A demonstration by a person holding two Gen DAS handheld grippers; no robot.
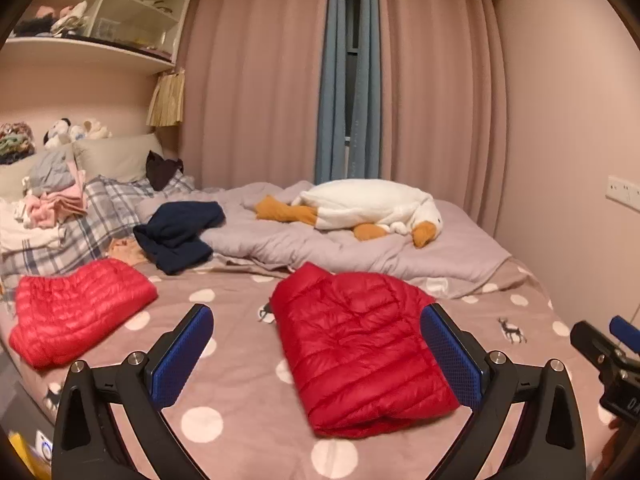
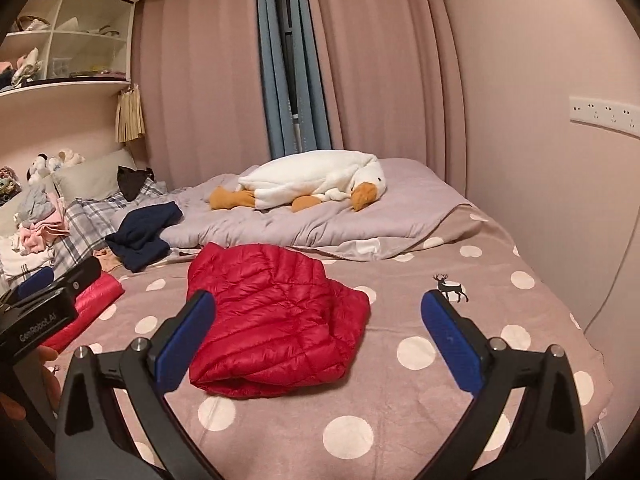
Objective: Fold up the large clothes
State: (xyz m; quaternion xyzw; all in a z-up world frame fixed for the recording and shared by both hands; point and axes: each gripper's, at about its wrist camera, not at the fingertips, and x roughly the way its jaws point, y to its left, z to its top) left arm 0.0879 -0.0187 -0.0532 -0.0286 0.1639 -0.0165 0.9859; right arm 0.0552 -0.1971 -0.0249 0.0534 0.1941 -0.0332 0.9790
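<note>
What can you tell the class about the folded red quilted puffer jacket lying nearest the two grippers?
The folded red quilted puffer jacket looks like shiny, padded nylon stitched in narrow channels. It is folded into a thick, roughly rectangular bundle, its layered fold edge facing the cameras. It lies flat on the pink polka-dot bedsheet, just short of the rumpled grey duvet. The open left gripper and open right gripper hover near it; neither holds it.

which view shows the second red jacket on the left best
Left wrist view: the second red jacket lies whole and folded on the bed. In the right wrist view only a strip shows, mostly hidden behind the left gripper.
</note>
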